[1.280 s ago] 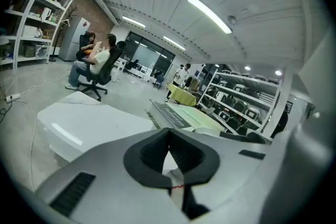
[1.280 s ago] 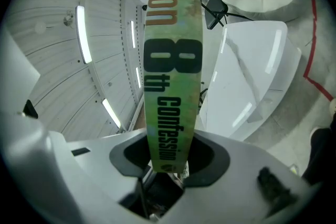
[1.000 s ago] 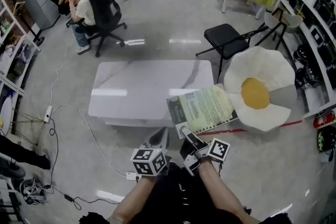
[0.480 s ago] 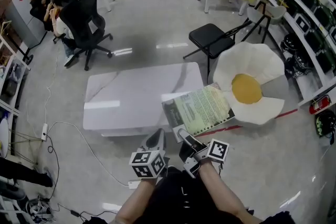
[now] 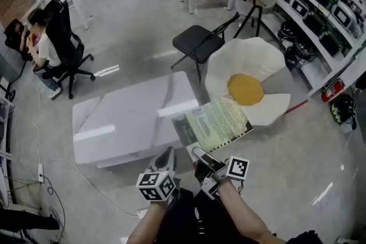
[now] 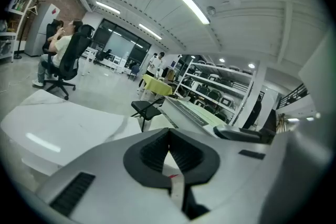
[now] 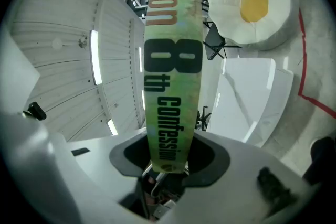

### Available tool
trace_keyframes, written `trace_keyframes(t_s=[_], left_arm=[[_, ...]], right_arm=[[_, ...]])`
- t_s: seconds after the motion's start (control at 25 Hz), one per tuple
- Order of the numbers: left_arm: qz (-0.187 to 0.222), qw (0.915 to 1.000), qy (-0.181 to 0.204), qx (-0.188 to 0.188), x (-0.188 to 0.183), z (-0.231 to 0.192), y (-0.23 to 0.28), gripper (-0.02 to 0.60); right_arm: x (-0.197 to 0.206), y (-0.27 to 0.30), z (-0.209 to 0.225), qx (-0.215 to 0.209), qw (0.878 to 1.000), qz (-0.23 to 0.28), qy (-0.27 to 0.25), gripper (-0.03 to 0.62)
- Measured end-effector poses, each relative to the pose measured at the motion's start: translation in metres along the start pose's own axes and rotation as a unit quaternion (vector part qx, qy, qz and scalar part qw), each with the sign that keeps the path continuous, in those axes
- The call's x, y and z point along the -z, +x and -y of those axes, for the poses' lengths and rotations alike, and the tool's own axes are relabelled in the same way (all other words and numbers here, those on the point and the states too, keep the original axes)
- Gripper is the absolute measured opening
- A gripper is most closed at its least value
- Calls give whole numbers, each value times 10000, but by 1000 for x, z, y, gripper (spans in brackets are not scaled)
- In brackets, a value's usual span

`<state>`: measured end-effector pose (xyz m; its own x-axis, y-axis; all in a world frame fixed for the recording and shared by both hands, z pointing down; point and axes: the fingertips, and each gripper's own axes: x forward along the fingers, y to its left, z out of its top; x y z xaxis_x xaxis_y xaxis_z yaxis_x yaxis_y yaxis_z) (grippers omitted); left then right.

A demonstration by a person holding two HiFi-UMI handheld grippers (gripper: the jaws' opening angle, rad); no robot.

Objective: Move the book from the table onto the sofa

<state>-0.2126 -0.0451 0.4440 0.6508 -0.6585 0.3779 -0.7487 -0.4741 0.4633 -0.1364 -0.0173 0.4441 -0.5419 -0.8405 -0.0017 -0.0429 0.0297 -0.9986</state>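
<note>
free: floor [image 5: 303,151] right of sofa [image 5: 247,68] open | blocked: bench [image 5: 126,120] left, folding chair [image 5: 194,43] just behind sofa

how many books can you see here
1: the book, gripped at its near edge by the right gripper, held between the white table and the egg-shaped sofa. Others may be hidden on the far shelves.

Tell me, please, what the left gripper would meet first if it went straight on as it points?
Probably the white table, near its right end; the left gripper aims at that edge, though depth is unclear.
</note>
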Motion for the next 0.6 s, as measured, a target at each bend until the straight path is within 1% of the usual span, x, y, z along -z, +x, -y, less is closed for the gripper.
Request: trace_keyframes(t_s=[0.12, 0.24, 0.44, 0.6], left_arm=[[-54, 9996, 148, 234, 2, 34, 26, 11], [-148, 9983, 262, 497, 9, 64, 46, 9], [-391, 9942, 405, 921, 30, 117, 75, 9], [-588, 9892, 496, 1247, 47, 158, 97, 9]], right_arm=[[-35, -36, 1, 72, 9997, 235, -68, 166], [-61, -69, 3, 130, 9985, 468, -243, 166], [-93, -125, 3, 117, 9943, 1021, -277, 166], [-116, -168, 11, 236, 9889, 1446, -254, 166]])
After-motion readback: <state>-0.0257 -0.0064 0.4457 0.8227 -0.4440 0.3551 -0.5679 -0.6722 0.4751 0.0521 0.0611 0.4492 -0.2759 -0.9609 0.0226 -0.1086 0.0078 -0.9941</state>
